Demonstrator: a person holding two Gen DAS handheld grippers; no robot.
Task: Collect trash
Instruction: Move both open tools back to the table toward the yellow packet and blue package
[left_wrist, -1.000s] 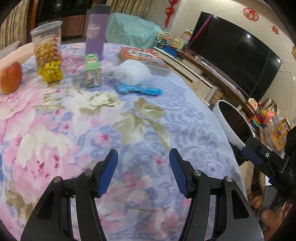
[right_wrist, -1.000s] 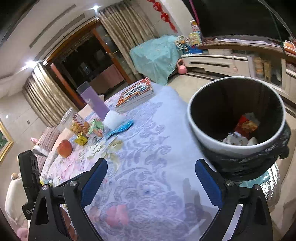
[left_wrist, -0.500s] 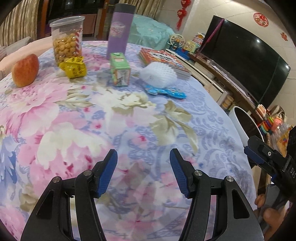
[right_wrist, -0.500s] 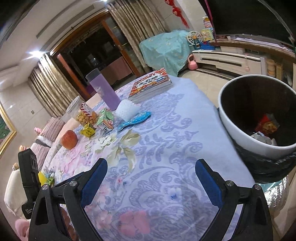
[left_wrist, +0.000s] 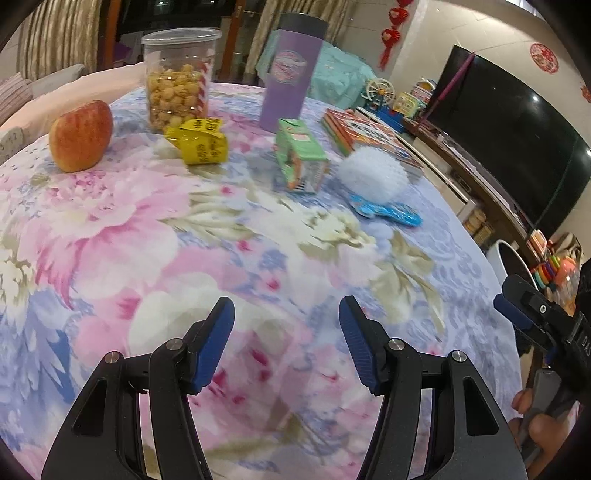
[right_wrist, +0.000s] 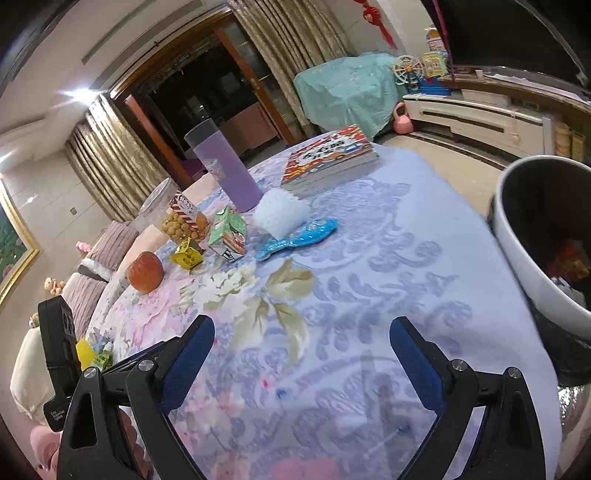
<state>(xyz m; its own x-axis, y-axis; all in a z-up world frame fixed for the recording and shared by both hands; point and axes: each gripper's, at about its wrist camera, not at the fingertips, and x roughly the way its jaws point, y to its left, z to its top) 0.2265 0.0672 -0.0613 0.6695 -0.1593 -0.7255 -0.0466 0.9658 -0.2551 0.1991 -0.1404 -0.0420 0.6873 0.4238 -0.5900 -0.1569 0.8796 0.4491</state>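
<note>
On the floral tablecloth (left_wrist: 229, 236) lie a crumpled yellow wrapper (left_wrist: 199, 142), a green drink carton (left_wrist: 299, 157), a white foam net (left_wrist: 373, 173) and a blue wrapper (left_wrist: 386, 212). They also show in the right wrist view: yellow wrapper (right_wrist: 186, 254), carton (right_wrist: 227, 236), foam net (right_wrist: 280, 212), blue wrapper (right_wrist: 297, 238). The white bin (right_wrist: 543, 236) with a black liner stands at the table's right edge and holds trash. My left gripper (left_wrist: 286, 325) is open and empty over the near cloth. My right gripper (right_wrist: 301, 343) is open and empty, well short of the items.
An apple (left_wrist: 81, 136), a clear jar of snacks (left_wrist: 179, 92), a purple tumbler (left_wrist: 291, 74) and a stack of books (left_wrist: 362, 133) stand at the far side. A TV (left_wrist: 513, 147) and cabinet lie to the right. The bin's rim (left_wrist: 508, 258) shows past the table edge.
Both grippers have swung left, away from the bin toward the items on the table. The bin has slid to the right edge of the right wrist view. Both stayed open.
</note>
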